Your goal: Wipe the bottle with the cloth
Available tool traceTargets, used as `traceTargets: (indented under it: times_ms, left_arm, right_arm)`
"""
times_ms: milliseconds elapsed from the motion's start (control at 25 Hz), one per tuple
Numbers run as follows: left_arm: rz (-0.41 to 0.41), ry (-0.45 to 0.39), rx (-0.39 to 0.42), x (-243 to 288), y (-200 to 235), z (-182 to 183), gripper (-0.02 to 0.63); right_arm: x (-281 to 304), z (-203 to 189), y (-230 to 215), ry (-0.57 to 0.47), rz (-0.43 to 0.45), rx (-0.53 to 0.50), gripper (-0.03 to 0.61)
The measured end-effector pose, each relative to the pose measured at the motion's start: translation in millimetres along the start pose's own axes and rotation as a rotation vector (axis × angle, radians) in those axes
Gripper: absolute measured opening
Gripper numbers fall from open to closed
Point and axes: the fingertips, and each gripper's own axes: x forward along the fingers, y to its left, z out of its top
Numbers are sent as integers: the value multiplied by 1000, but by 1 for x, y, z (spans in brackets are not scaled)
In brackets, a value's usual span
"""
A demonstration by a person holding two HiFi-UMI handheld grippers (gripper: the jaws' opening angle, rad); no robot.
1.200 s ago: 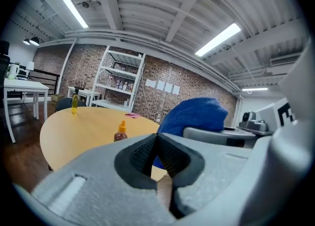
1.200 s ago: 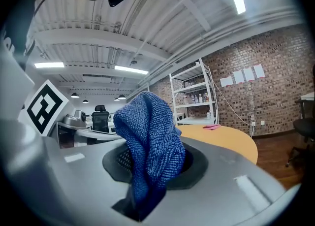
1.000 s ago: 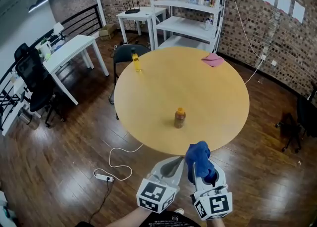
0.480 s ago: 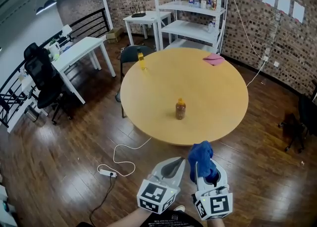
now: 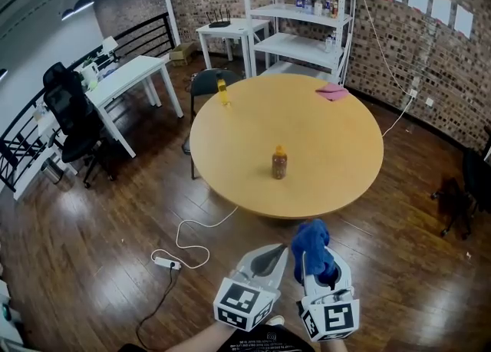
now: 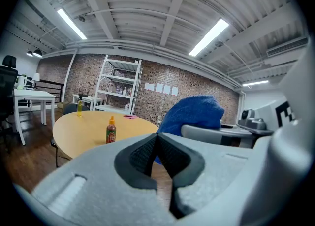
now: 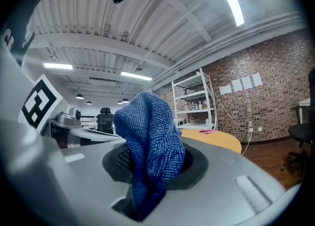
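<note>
1. The left gripper (image 5: 270,256) is held low in front of the person. Its jaws angle forward and slightly toward the right one, pressed together with nothing between them.
2. The right gripper (image 5: 315,263) sits just beside it, jaws pointing straight ahead. Both marker cubes are nearest the body.
3. The right jaws are clamped on a blue cloth (image 7: 147,129), which bunches up above the jaw tips and trails down between the pads.

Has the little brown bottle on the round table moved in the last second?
No. The bottle sits at the same spot relative to the rim of the round table; only the head view shifted.
</note>
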Motion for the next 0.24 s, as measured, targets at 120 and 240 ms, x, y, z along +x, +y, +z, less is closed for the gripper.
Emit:
traceTargets:
  times_ms: [120, 240]
  left_arm:
    - [3, 0, -2, 0, -2, -3, 3]
    - [7, 4, -1, 0, -4, -7, 3]
  right_arm:
    - [-2, -2, 1, 1, 8, 1, 104]
    - [-4, -5, 2, 5, 16, 1, 104]
